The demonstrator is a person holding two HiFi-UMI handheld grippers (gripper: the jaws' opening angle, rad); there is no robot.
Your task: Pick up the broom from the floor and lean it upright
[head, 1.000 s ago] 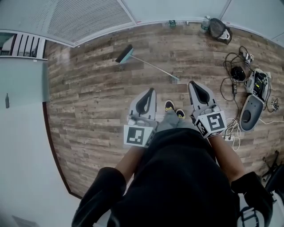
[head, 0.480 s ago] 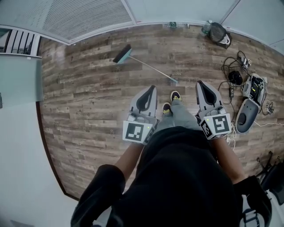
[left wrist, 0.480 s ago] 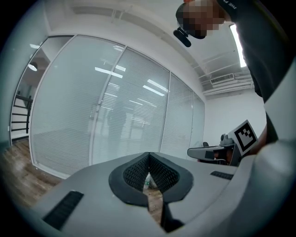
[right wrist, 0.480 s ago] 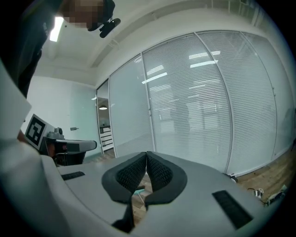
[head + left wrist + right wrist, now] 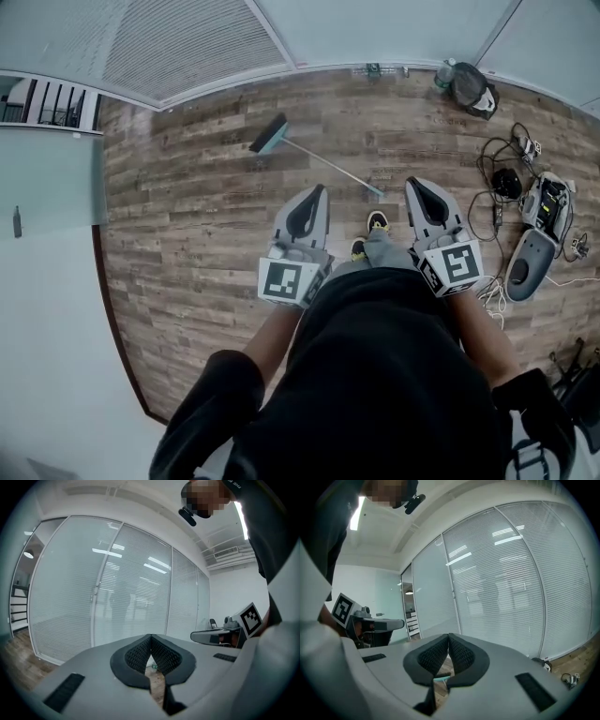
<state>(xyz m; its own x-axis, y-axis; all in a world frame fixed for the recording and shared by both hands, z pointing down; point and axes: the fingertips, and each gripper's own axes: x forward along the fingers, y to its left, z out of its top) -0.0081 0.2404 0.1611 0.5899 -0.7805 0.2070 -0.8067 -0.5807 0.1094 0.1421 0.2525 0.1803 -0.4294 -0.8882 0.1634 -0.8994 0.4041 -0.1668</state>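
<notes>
The broom (image 5: pixel 309 156) lies flat on the wooden floor ahead of me, its dark-and-teal head (image 5: pixel 270 134) at the upper left and its thin handle running down-right to a teal tip near my feet. My left gripper (image 5: pixel 319 192) is shut and empty, held level just short of the handle. My right gripper (image 5: pixel 413 184) is also shut and empty, to the right of the handle's tip. In the left gripper view the gripper (image 5: pixel 149 637) shows tips that meet. In the right gripper view the gripper (image 5: pixel 448 636) is likewise closed, a teal sliver of the broom (image 5: pixel 440 678) showing below.
A glass partition wall with blinds (image 5: pixel 187 47) bounds the floor beyond the broom. A dark bag (image 5: pixel 472 87) and bottle sit by the wall at the upper right. Cables and devices (image 5: pixel 534 220) litter the floor at the right. My shoes (image 5: pixel 375 225) stand between the grippers.
I have stepped forward: the feet changed places. Both grippers stayed shut, and in the head view the broom sits slightly lower and further right than half a second ago.
</notes>
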